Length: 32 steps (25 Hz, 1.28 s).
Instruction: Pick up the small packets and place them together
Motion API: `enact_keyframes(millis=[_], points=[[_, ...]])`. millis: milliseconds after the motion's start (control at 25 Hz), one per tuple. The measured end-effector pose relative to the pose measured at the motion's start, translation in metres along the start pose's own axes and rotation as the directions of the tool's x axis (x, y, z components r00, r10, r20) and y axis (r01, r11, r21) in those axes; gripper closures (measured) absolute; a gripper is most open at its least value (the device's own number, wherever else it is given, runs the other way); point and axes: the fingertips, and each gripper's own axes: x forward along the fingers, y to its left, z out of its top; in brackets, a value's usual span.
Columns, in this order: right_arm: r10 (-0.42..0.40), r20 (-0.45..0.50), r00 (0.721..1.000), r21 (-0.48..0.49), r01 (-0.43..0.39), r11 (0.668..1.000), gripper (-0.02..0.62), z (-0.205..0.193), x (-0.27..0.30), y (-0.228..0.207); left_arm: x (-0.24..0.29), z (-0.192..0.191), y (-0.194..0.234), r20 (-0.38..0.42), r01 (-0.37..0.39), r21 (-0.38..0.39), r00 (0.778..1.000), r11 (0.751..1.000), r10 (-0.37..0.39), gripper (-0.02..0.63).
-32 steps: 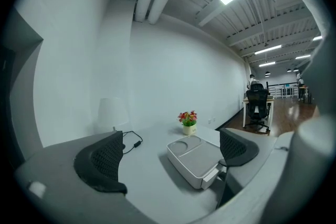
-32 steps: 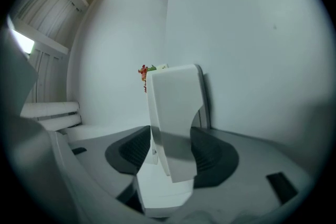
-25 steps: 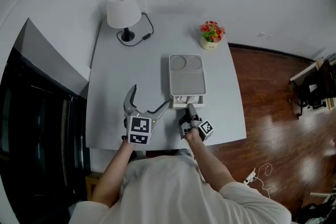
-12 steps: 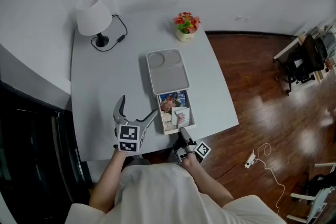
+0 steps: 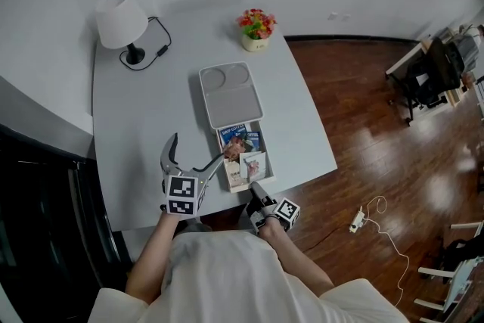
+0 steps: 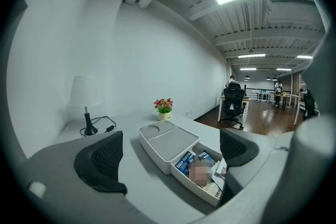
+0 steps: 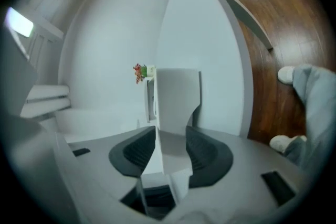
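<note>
The right tool (image 5: 255,188) pinches the front of the white plastic drawer (image 5: 268,155), baring small printed packets (image 5: 240,150) at frame centre for the wide-open, empty left tool (image 5: 195,150).

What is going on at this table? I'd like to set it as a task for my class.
A person is at a grey table with a gripper in each hand. The right gripper has its jaws closed on the front of the drawer of a white box. The drawer is pulled out, with small coffee packets lying inside. The left gripper hovers beside the drawer, jaws wide apart and empty. No packet is picked up yet.
</note>
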Motion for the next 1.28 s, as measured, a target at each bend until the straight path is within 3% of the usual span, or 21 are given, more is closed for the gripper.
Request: enact_keyframes(millis=[120, 240, 400, 440, 480, 560, 600, 680, 760, 880, 920, 960, 1040, 1080, 1200, 1280], points=[[-0.068, -0.114, 0.991, -0.196, 0.044, 0.980, 0.370, -0.007, 0.000, -0.001, -0.001, 0.002, 0.000, 0.004, 0.000, -0.006, 1.000, 1.000, 0.000, 0.029], [-0.112, -0.154, 0.982, -0.311, 0.060, 0.949, 0.368, -0.003, -0.009, 0.008, -0.003, 0.009, 0.002, 0.027, -0.014, -0.015, 1.000, 1.000, 0.014, 0.029], [-0.107, -0.089, 0.990, -0.377, 0.065, 0.924, 0.370, 0.021, -0.037, 0.031, -0.010, 0.020, 0.007, 0.074, -0.045, -0.011, 0.996, 0.999, 0.046, 0.031], [-0.098, -0.062, 0.993, -0.402, 0.065, 0.913, 0.369, 0.030, -0.045, 0.039, -0.012, 0.022, 0.009, 0.084, -0.053, -0.015, 0.995, 0.998, 0.054, 0.062], [-0.090, -0.037, 0.995, -0.438, 0.065, 0.897, 0.369, 0.039, -0.051, 0.049, -0.014, 0.023, 0.010, 0.093, -0.062, -0.016, 0.994, 0.998, 0.063, 0.136], [-0.077, -0.002, 0.997, -0.545, 0.063, 0.836, 0.369, 0.055, -0.055, 0.074, -0.016, 0.027, 0.013, 0.111, -0.076, -0.022, 0.991, 0.997, 0.078, 0.150], [-0.073, 0.005, 0.997, -0.614, 0.061, 0.787, 0.368, 0.061, -0.053, 0.088, -0.017, 0.030, 0.014, 0.120, -0.080, -0.027, 0.989, 0.996, 0.083, 0.150], [-0.075, 0.009, 0.997, -0.759, 0.056, 0.649, 0.368, 0.069, -0.044, 0.117, -0.019, 0.035, 0.014, 0.136, -0.085, -0.034, 0.987, 0.996, 0.089, 0.150], [-0.078, 0.018, 0.997, -0.882, 0.052, 0.468, 0.367, 0.071, -0.030, 0.148, -0.022, 0.037, 0.014, 0.150, -0.090, -0.040, 0.984, 0.995, 0.095, 0.150], [-0.039, 0.030, 0.999, -0.986, 0.036, 0.161, 0.347, 0.067, -0.003, 0.199, -0.025, 0.040, 0.016, 0.164, -0.104, -0.053, 0.980, 0.993, 0.111, 0.150], [-0.017, 0.022, 1.000, -0.997, 0.023, 0.074, 0.307, 0.062, 0.007, 0.216, -0.026, 0.041, 0.017, 0.169, -0.110, -0.057, 0.978, 0.992, 0.119, 0.150], [0.007, 0.005, 1.000, -1.000, 0.005, 0.009, 0.293, 0.056, 0.017, 0.232, -0.027, 0.043, 0.019, 0.176, -0.117, -0.062, 0.976, 0.991, 0.126, 0.150], [0.065, -0.044, 0.997, -0.997, -0.040, -0.068, 0.263, 0.042, 0.035, 0.263, -0.030, 0.049, 0.021, 0.196, -0.133, -0.071, 0.970, 0.989, 0.145, 0.150], [0.099, -0.070, 0.993, -0.993, -0.060, -0.102, 0.207, 0.034, 0.043, 0.277, -0.033, 0.052, 0.023, 0.213, -0.145, -0.075, 0.964, 0.987, 0.158, 0.150], [0.199, -0.096, 0.975, -0.976, -0.053, -0.211, 0.195, 0.017, 0.060, 0.314, -0.042, 0.063, 0.032, 0.268, -0.195, -0.092, 0.940, 0.976, 0.213, 0.150], [0.272, -0.081, 0.959, -0.974, -0.018, -0.226, 0.195, 0.014, 0.065, 0.334, -0.048, 0.068, 0.037, 0.292, -0.224, -0.104, 0.924, 0.969, 0.245, 0.150]])
